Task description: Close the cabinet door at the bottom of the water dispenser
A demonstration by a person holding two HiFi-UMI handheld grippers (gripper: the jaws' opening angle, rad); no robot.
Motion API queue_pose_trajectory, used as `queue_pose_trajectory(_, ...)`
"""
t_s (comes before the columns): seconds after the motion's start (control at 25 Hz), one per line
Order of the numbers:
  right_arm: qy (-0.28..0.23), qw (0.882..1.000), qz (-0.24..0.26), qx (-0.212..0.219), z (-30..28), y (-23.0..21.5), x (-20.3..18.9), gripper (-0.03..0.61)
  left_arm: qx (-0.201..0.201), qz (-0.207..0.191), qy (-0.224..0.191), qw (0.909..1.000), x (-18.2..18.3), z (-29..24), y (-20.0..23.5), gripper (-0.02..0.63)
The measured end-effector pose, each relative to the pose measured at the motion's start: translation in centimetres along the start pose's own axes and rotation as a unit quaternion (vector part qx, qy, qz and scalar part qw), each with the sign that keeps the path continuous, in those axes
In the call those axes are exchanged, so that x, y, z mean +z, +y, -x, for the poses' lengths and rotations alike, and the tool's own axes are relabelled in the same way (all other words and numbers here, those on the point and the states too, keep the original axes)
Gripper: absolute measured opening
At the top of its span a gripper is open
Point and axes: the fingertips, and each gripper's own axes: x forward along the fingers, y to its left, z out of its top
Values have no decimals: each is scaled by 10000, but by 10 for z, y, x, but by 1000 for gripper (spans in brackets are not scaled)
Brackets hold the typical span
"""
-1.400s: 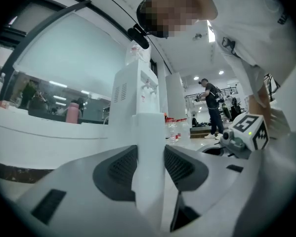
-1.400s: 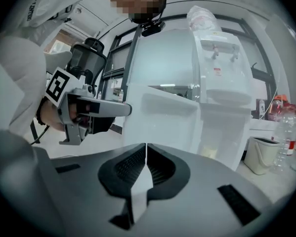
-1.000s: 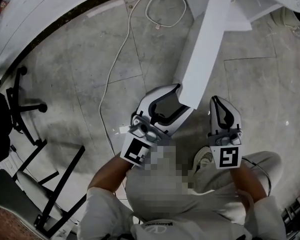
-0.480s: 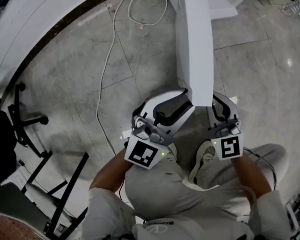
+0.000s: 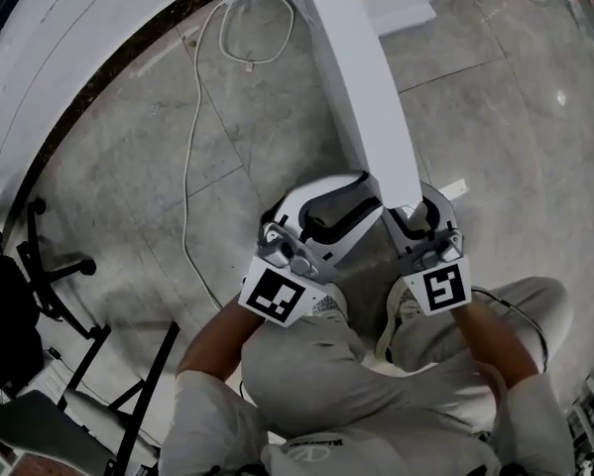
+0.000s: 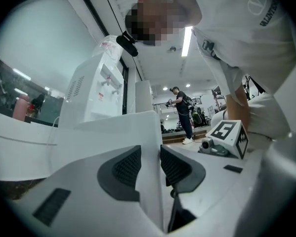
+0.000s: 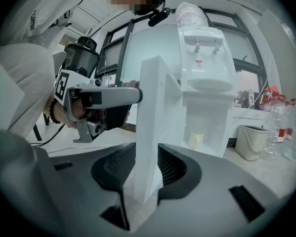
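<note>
Slippage is the main hazard. Door [image 5: 361, 97] stands wide open from dispenser [image 7: 202, 58]. Left hand-held gripper [image 6: 150, 152] clamps its free edge; right hand-held gripper [image 7: 147, 154] straddles the same edge, jaws opening. A sideways swing on one clamp alone could twist the door free.

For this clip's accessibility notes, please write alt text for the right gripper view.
The right hand-held gripper, jaws opening, straddles the edge of a white cabinet door swung out from the base of a white water dispenser. The left hand-held gripper clamps the same door on the picture's left; a bucket and bottles stand on its right.
</note>
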Motion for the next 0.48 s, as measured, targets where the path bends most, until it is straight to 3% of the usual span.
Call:
queue_pose_trajectory(0.24,38,9999,70,-94,-4,-8,-3,167,-316,77,-19,9995,0,-13,-5,127)
queue_pose_trajectory(0.48,-355,9975,-297,-530,-14,-21,5,178,-547,133,-18,9984,1,-20,-10,126)
